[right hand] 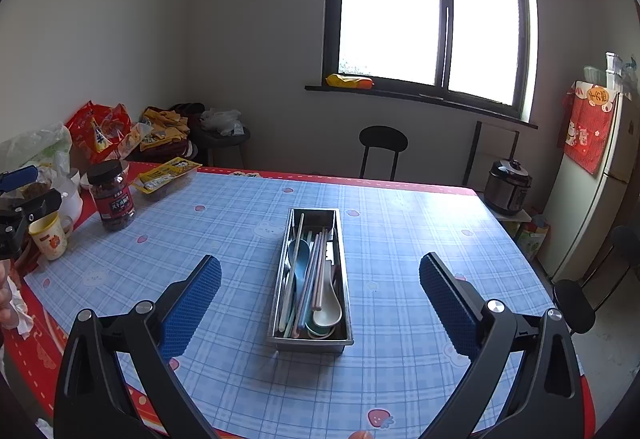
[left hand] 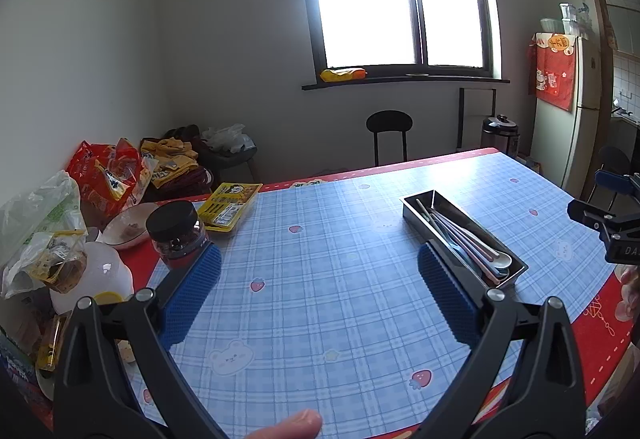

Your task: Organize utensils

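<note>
Right wrist view: the right claw hangs with its blue pads spread wide and nothing between them, above the bench with its blue checked cloth. Directly ahead, between the two pads, lies the steel utensil tray, its long axis pointing away from the camera. Inside it lie chopsticks, a blue spoon and a pale spoon, bowls mostly toward the near end; a further spoon may lie beneath, but the pile hides it. Left wrist view: the left claw is likewise fully open and empty, over bare cloth, with the same tray just beyond its right pad, set at a slant. Farther left stand a dark-lidded jar, a yellow snack pack, a yellow cup and bags of food.
</note>
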A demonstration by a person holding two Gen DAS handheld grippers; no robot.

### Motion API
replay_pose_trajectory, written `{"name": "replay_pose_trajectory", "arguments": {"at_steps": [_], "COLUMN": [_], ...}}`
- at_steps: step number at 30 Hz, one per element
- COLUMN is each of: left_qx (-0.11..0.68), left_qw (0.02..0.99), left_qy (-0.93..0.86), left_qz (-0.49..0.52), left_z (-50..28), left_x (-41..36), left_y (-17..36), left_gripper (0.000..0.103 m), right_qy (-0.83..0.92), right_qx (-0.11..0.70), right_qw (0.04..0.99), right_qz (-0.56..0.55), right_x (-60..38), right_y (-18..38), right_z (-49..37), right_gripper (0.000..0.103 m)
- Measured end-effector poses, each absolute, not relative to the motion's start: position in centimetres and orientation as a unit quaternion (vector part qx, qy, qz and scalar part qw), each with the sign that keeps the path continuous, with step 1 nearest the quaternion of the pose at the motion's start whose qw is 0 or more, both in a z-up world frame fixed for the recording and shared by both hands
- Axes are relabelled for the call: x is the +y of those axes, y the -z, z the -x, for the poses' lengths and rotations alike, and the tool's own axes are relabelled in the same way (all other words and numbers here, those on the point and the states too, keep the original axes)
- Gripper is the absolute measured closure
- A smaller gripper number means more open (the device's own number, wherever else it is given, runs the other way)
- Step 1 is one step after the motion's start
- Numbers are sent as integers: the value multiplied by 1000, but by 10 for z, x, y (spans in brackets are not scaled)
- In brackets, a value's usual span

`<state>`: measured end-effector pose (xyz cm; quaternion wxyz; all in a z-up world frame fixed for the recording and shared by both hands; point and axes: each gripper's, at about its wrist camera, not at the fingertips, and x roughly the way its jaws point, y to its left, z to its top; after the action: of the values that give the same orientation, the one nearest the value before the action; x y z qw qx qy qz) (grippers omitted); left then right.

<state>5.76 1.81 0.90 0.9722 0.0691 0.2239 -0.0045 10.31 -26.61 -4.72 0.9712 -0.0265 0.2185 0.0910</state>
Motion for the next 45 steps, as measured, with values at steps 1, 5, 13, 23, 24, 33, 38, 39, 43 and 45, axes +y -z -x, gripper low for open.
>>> {"name": "replay_pose_trajectory", "arguments": {"at_steps": [1, 5, 13, 23, 24, 33, 38, 39, 43, 45], "left_qx": [224, 225, 226, 226, 226, 227, 227, 227, 227, 226], "left_qw": [972, 972, 972, 972, 972, 971, 971, 971, 971, 972], "left_qy": [4, 4, 5, 4, 4, 4, 4, 4, 3, 14], "left_qz": [-68, -67, -69, -70, -69, -71, -72, -72, -72, -63], "left_z": [-57, -57, -57, -57, -57, -58, -58, -58, -58, -57], "left_x": [18, 20, 21, 20, 20, 20, 20, 20, 20, 21], "left_y": [-9, -10, -9, -8, -8, -7, -6, -6, -4, -5], "left_gripper": [6, 6, 6, 6, 6, 6, 6, 6, 6, 6], "right_qy": [-91, -91, -90, -90, -90, -90, -90, -90, -90, -90], "right_qx": [219, 220, 222, 223, 222, 223, 223, 224, 223, 224], "right_qw": [971, 971, 971, 970, 970, 970, 970, 970, 970, 970], "right_qz": [27, 27, 27, 26, 26, 26, 26, 25, 26, 25], "right_x": [-266, -265, -265, -266, -266, -268, -268, -268, -268, -269], "right_y": [47, 47, 47, 49, 50, 52, 52, 52, 53, 53], "right_z": [-103, -103, -104, -105, -104, -104, -104, -104, -104, -104], "right_gripper": [6, 6, 6, 6, 6, 6, 6, 6, 6, 6]}}
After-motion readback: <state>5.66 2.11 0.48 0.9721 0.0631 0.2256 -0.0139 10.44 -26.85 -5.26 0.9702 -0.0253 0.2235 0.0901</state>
